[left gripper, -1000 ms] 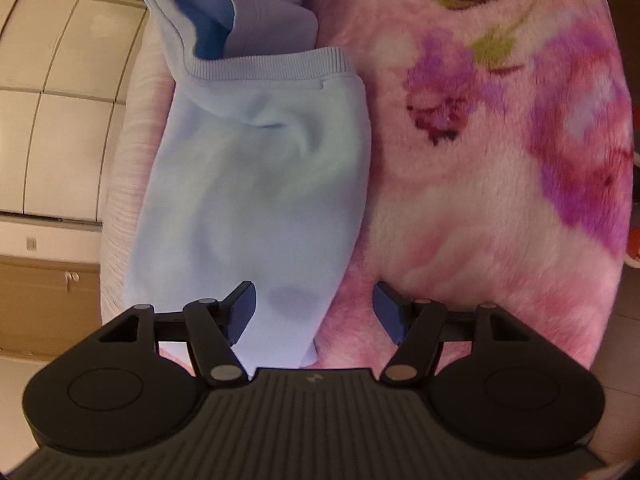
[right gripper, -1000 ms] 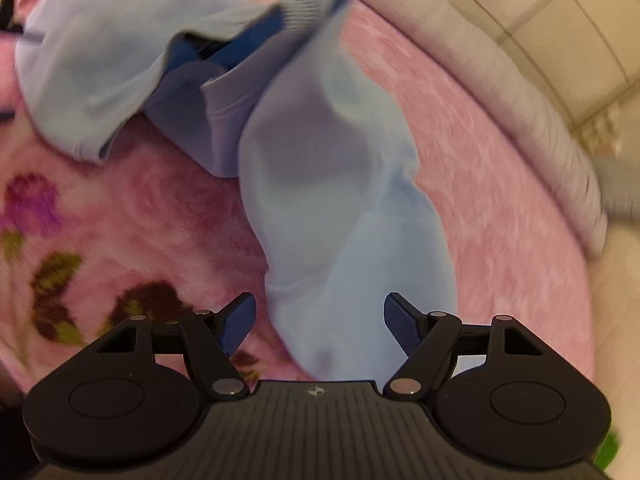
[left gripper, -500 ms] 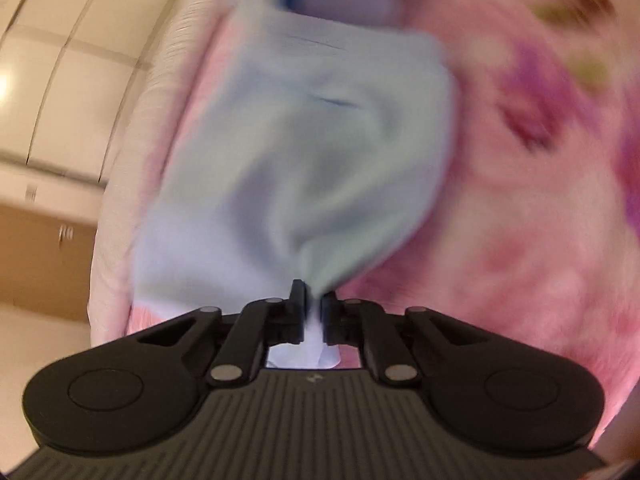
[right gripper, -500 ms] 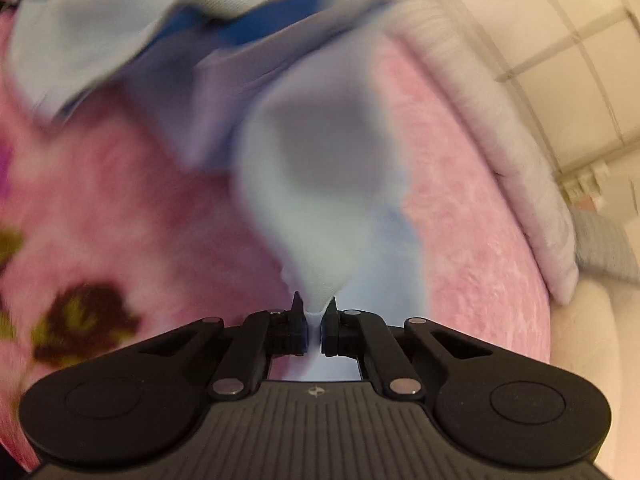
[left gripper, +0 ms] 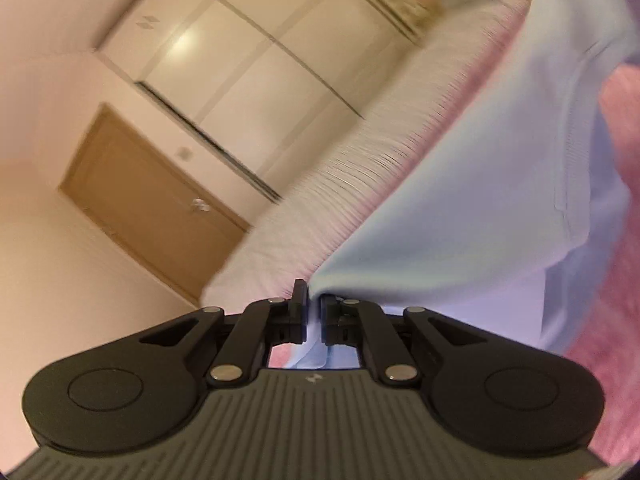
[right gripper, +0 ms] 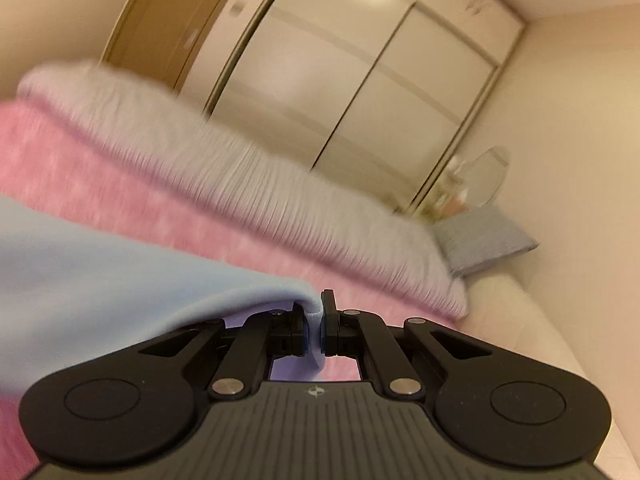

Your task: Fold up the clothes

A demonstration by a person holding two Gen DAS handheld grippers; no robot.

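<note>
A light blue garment [left gripper: 492, 200] stretches up and to the right in the left wrist view, lifted off the pink blanket [left gripper: 624, 280]. My left gripper [left gripper: 314, 312] is shut on its edge. In the right wrist view the same light blue garment [right gripper: 100, 276] spreads to the left, and my right gripper [right gripper: 316, 316] is shut on a corner of it. Both views are tilted up and blurred by motion. The rest of the garment is out of frame.
The pink blanket [right gripper: 80, 184] covers a bed with a white ribbed edge [right gripper: 240, 184]. Cream sliding wardrobe doors [left gripper: 256, 64] and a brown door [left gripper: 152, 200] stand behind. A grey pillow [right gripper: 480, 240] lies at the bed's far end.
Both grippers were open over the garment a second ago, then shut on its ends. They have since lifted and tilted up, so the room now shows behind the raised cloth.
</note>
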